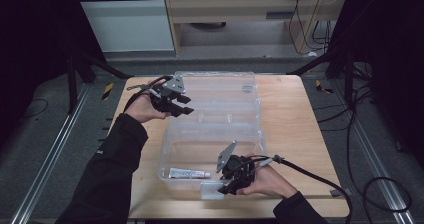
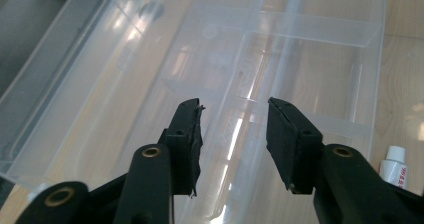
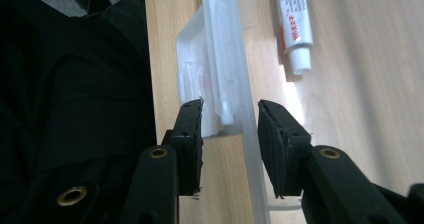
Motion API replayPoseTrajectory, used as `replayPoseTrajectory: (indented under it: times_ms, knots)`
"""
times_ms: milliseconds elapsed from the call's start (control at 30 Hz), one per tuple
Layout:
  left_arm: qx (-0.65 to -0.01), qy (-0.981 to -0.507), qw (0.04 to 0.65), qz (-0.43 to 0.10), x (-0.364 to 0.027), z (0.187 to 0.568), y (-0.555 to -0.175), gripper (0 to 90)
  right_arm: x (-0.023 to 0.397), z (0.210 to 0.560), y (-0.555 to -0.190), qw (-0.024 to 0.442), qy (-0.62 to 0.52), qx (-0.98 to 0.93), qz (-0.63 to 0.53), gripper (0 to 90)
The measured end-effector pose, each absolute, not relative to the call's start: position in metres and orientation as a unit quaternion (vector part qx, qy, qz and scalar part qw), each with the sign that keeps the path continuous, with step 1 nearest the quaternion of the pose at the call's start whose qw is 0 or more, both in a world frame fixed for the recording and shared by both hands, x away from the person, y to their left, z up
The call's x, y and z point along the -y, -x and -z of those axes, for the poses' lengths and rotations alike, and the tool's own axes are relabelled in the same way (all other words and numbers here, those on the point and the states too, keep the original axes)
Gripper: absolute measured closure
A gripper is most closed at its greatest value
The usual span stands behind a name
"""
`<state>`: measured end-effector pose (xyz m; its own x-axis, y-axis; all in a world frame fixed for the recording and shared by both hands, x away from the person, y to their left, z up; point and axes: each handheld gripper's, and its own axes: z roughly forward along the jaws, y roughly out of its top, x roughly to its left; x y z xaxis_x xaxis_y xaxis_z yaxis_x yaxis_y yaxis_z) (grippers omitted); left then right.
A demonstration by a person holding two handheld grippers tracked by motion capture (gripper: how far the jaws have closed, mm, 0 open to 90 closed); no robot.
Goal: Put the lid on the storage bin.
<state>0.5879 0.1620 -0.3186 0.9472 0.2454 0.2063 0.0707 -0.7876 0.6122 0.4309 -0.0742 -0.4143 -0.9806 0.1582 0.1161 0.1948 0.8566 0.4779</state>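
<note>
A clear plastic box (image 1: 250,144) lies open on the wooden table. Its divided half (image 1: 235,101) is spread out toward the back. A white tube with red print (image 1: 189,173) rests in the near half. My left gripper (image 1: 184,105) hovers open over the left part of the divided half (image 2: 280,49), with nothing between its fingers. At the box's front wall my right gripper (image 1: 229,185) is open. In the right gripper view the right gripper (image 3: 230,104) straddles that wall beside the white latch (image 3: 200,79). The tube (image 3: 294,24) lies just beyond it.
The wooden table (image 1: 295,119) has bare strips left and right of the box. Dark sleeves reach in from the bottom edge (image 1: 107,179). A black cable (image 1: 320,176) trails right from my right gripper. Grey floor and metal rails surround the table.
</note>
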Motion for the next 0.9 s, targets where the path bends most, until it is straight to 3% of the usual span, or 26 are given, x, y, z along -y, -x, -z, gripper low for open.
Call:
replayPoseTrajectory:
  times_ms: [667, 900]
  knots:
    - [-0.047, -0.954, 0.265, -0.13, -0.144, 0.326, -0.609, 82.6, 0.074, 0.415, -0.435, 0.051, 0.1, 0.963, 0.245, 63.1]
    - [-0.029, -0.959, 0.253, -0.12, -0.14, 0.326, -0.61, 86.5, 0.074, 0.416, -0.436, 0.056, 0.108, 0.961, 0.248, 63.4]
